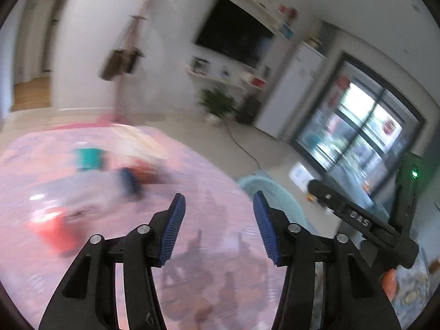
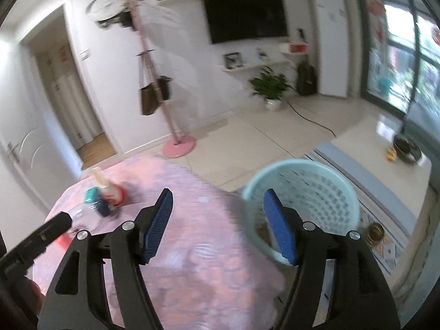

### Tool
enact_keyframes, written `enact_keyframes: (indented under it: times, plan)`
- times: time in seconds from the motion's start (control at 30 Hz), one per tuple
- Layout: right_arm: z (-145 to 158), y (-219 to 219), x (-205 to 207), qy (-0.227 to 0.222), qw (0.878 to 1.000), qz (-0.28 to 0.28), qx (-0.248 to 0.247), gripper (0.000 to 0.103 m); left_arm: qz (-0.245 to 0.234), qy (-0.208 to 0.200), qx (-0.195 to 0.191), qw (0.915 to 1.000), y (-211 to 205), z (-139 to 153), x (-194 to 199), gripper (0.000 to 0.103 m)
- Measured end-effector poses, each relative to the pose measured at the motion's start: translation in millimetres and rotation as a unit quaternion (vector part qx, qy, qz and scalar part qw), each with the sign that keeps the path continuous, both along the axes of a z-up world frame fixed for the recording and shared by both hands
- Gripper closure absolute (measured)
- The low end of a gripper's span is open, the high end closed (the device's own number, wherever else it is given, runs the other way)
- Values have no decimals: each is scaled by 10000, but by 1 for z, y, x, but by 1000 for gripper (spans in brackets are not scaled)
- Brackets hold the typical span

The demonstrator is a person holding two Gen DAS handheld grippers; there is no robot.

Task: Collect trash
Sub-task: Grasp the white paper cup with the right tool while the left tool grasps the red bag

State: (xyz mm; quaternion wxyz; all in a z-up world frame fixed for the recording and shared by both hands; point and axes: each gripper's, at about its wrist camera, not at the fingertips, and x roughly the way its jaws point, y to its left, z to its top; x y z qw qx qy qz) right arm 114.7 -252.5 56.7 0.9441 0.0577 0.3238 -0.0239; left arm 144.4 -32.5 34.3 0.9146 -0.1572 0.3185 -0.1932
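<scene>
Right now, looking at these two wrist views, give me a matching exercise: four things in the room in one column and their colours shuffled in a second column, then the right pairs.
Things:
1. laundry-style basket
2. coat stand base
3. television screen
4. potted plant leaves

Colours:
A. green
B. black
C. light blue-green
D. pink

Pairs: 1-C, 2-D, 3-B, 4-A
</scene>
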Motion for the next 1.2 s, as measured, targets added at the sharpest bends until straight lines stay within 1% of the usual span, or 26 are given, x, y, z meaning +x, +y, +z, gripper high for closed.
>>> enact_keyframes:
  times: [0.07, 0.1, 0.13, 0.17, 0.2, 0.23, 0.27, 0.37, 0.43, 0.5, 0.67, 0.8, 0.83, 0.9, 1.0, 1.13, 1.17, 1.2]
  plan:
    - [1, 24, 4, -19, 9995, 307, -11, 37, 453, -50, 124, 9989, 25, 0, -15, 46]
    - [1, 33, 5, -13, 9992, 411, -3, 37, 679, -61, 194, 9975, 39, -1, -20, 42]
    - [1, 43, 7, -9, 9986, 523, -7, 37, 925, -47, 272, 9953, 49, -3, -24, 37]
    - [0, 53, 10, -9, 9980, 631, -17, 37, 1251, -10, 360, 9915, 62, -8, -28, 36]
    - [-2, 64, 14, -9, 9971, 761, -25, 37, 1451, 48, 396, 9886, 73, -14, -30, 35]
    - [-3, 71, 17, -4, 9965, 835, -39, 37, 1509, 104, 395, 9877, 82, -18, -30, 35]
    - [-6, 80, 22, 21, 9954, 959, -40, 37, 1560, 256, 362, 9868, 93, -25, -29, 35]
    - [-17, 101, 35, 229, 9922, 1228, -38, 37, 1584, 569, 217, 9855, 109, -41, -22, 35]
    - [-22, 114, 43, 310, 9901, 1367, -78, 37, 1563, 681, 213, 9851, 110, -49, -19, 35]
    - [-26, 123, 52, 355, 9883, 1477, -113, 37, 1548, 765, 274, 9846, 109, -58, -16, 35]
    - [-39, 142, 81, 460, 9853, 1625, -253, 37, 1583, 827, 670, 9816, 100, -73, -3, 36]
    - [-53, 158, 103, 558, 9821, 1772, -318, 37, 1667, 801, 799, 9795, 101, -80, 1, 37]
    - [-56, 160, 109, 580, 9814, 1802, -318, 37, 1703, 795, 887, 9782, 101, -81, 2, 41]
    - [-63, 165, 116, 645, 9804, 1833, -321, 37, 1713, 809, 944, 9773, 101, -83, 4, 48]
    - [-72, 172, 126, 691, 9790, 1895, -302, 37, 1717, 831, 887, 9776, 104, -87, 5, 52]
    - [-81, 173, 138, 812, 9768, 1982, -28, 38, 1632, 744, 860, 9800, 103, -87, 2, 65]
    - [-83, 173, 141, 816, 9771, 1967, -10, 39, 1645, 722, 898, 9796, 102, -86, 1, 65]
    - [-84, 173, 143, 819, 9771, 1965, -22, 46, 1665, 689, 932, 9792, 101, -85, -1, 65]
